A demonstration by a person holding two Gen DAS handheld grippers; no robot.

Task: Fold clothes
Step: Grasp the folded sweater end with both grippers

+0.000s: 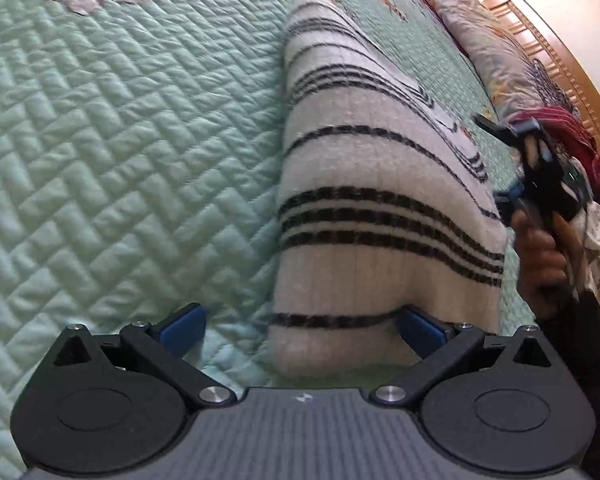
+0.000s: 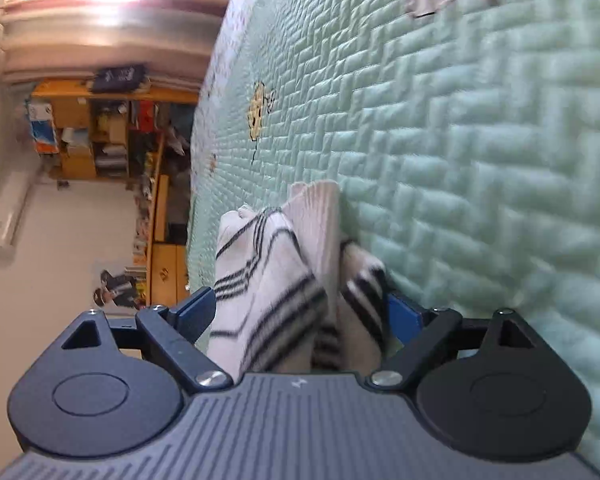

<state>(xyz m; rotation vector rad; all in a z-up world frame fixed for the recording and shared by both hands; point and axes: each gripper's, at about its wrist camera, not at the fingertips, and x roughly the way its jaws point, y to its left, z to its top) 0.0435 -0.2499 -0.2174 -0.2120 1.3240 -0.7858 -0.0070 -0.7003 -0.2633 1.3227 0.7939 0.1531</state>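
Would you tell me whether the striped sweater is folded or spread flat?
Folded, not flat: the striped sweater lies doubled lengthwise on the quilt, its layers bunched at the right gripper.

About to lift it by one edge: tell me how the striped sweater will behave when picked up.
The striped sweater probably goes floppy: it already sags and bunches between the right gripper fingers. Its thick, fuzzy knit suggests it is bulky yet light, and unlikely to slip from the blue pads. It should drag on the quilted bedspread.
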